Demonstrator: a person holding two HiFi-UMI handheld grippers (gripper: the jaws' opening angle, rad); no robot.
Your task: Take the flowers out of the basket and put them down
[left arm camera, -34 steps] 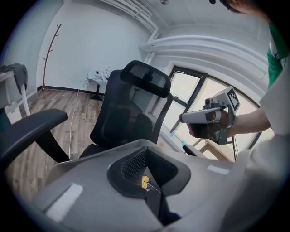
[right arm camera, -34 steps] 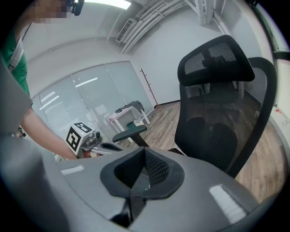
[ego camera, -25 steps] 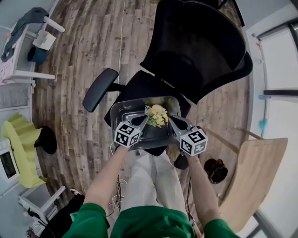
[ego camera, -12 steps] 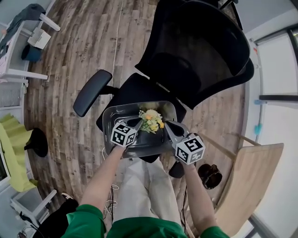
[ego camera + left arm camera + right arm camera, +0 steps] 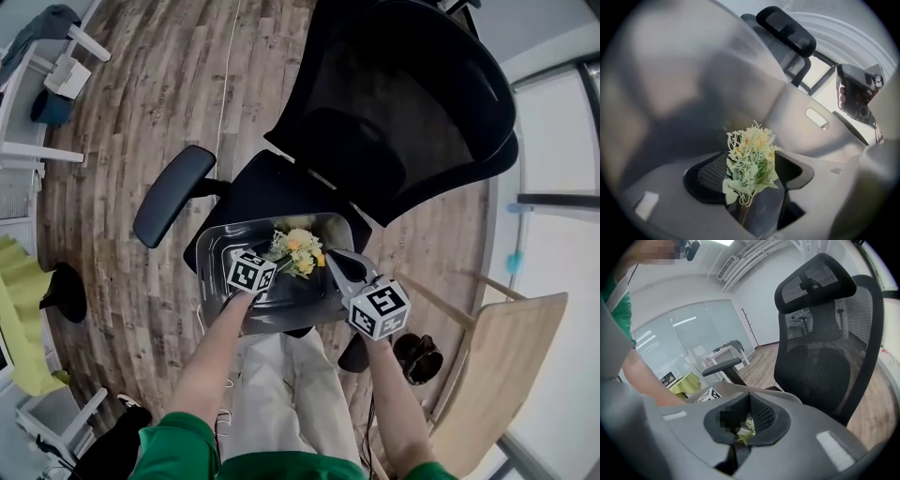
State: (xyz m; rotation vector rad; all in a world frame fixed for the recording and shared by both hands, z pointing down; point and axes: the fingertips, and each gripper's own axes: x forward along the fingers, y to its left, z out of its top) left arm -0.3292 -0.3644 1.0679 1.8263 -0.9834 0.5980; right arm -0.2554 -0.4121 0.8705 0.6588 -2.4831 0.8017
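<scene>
Looks like the pick-up step: flowers [image 5: 298, 251] not out yet, sitting inside the grey basket [image 5: 211, 246] on the black office chair [image 5: 394, 112] seat. Nothing else visible in the basket.

Left gripper [image 5: 751, 180]: down inside the basket, just been opening, now wide apart with the flowers upright between the pads, unpressed.

Right gripper [image 5: 745, 425]: closed together, apparently pinching a green sprig at the edge of the flowers. Hard to call a firm hold.

Next, probably: close left low on the stems, or trust the right pinch, then lift straight up past the rim. Needs clearance from the high basket wall and its handle slot [image 5: 816, 118]. Then set down outside the basket. No obvious spot: seat mostly taken, wooden floor [image 5: 141, 122] all around. Risk: sprig slipping out mid-lift.
</scene>
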